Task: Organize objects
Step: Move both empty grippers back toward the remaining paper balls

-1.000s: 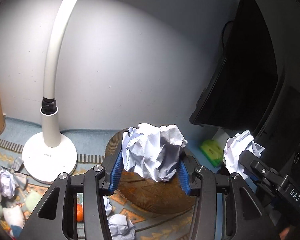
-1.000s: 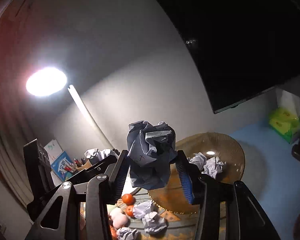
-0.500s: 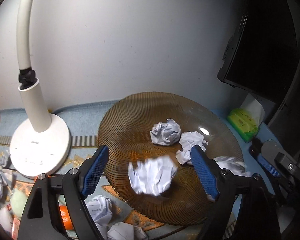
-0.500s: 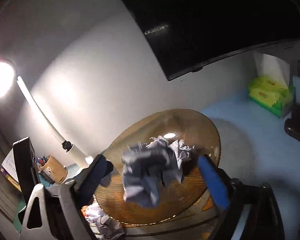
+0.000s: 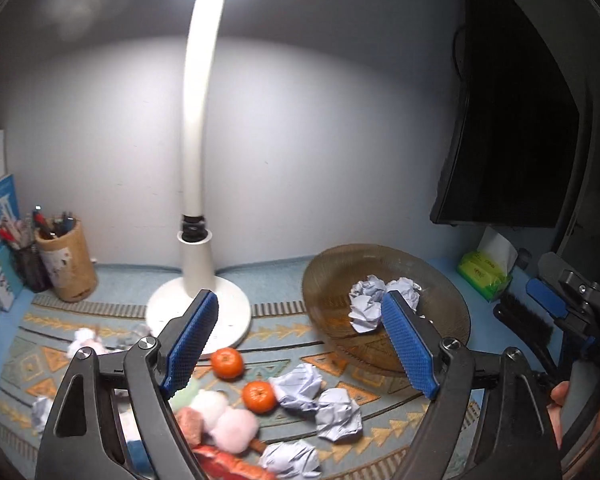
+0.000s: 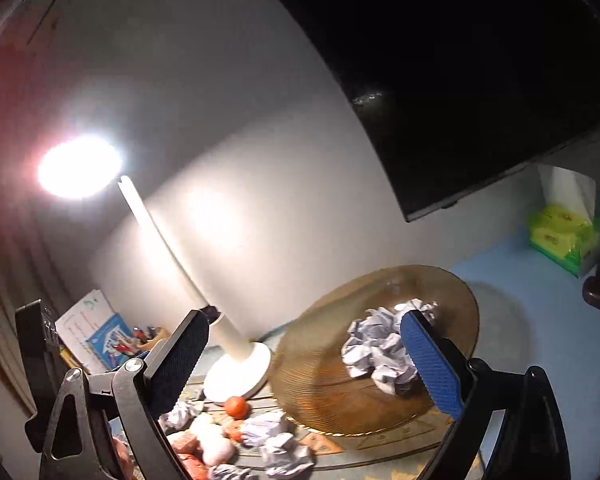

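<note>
The left gripper [image 5: 300,344] hangs above the table [image 5: 260,268] with its blue fingers [image 5: 192,344] spread wide and nothing between them. Beyond its right finger sits the amber glass plate [image 5: 332,276], holding a cluster of crumpled paper balls [image 5: 366,308]. Between and below the fingers lie two tangerines [image 5: 228,362], three loose paper balls [image 5: 338,414] and soft pink and white toys [image 5: 224,420] on the patterned mat [image 5: 284,330]. The white lamp [image 5: 198,184] stands just past the left finger, its base touching the mat. A pen cup [image 5: 66,266] stands far left; a green tissue pack [image 5: 484,274] lies far right under the dark monitor [image 5: 512,140].

The right gripper [image 6: 304,364] is likewise parted wide and empty. Its right finger [image 6: 432,368] overlaps the paper heap [image 6: 376,348] on the plate [image 6: 312,364]. The lamp base [image 6: 240,372], one tangerine [image 6: 236,406] and more paper wads [image 6: 264,426] lie between the fingers.
</note>
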Action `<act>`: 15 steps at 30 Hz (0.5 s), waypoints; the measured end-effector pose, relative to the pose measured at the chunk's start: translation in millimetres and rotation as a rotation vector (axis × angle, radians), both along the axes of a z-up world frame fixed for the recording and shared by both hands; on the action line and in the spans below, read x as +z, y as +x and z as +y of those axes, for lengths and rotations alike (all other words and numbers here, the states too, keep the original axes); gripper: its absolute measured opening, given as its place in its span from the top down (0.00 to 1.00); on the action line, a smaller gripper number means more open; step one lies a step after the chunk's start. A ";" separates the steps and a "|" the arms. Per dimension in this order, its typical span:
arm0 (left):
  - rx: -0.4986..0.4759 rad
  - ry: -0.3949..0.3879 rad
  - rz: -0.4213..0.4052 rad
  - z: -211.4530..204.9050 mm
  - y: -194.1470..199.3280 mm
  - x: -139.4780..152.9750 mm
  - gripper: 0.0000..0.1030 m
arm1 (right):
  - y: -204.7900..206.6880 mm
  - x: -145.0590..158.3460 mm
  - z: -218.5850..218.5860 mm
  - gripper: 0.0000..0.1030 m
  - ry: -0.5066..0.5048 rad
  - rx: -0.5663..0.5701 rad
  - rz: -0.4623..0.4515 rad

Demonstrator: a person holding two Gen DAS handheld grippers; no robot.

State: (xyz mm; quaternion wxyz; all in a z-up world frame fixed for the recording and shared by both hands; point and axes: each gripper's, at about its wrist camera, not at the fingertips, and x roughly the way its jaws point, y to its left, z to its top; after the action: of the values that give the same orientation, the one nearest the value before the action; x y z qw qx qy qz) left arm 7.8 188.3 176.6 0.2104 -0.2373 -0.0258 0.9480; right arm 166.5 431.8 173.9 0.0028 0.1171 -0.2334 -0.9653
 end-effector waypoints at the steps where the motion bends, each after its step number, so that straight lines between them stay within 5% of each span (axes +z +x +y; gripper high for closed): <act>1: 0.023 0.011 0.017 -15.5 11.3 7.3 0.16 | 8.5 7.7 -9.5 0.05 -0.002 0.018 0.015; 3: 0.030 0.051 0.068 -49.5 37.2 20.7 0.00 | 26.8 19.7 -27.1 0.00 -0.022 0.066 0.056; 8: 0.139 0.029 0.149 -115.4 90.1 24.5 0.00 | 50.8 14.8 -70.2 0.00 -0.045 0.141 0.053; 15: 0.300 -0.093 -0.020 -177.1 86.4 -81.2 0.01 | 28.6 -79.3 -130.1 0.00 0.105 0.078 -0.192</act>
State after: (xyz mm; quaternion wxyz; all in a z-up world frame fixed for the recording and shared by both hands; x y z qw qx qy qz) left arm 94.2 11.1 95.5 0.0548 -0.2495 -0.0190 0.9666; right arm 195.1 301.8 94.5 0.0118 0.2179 -0.1768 -0.9598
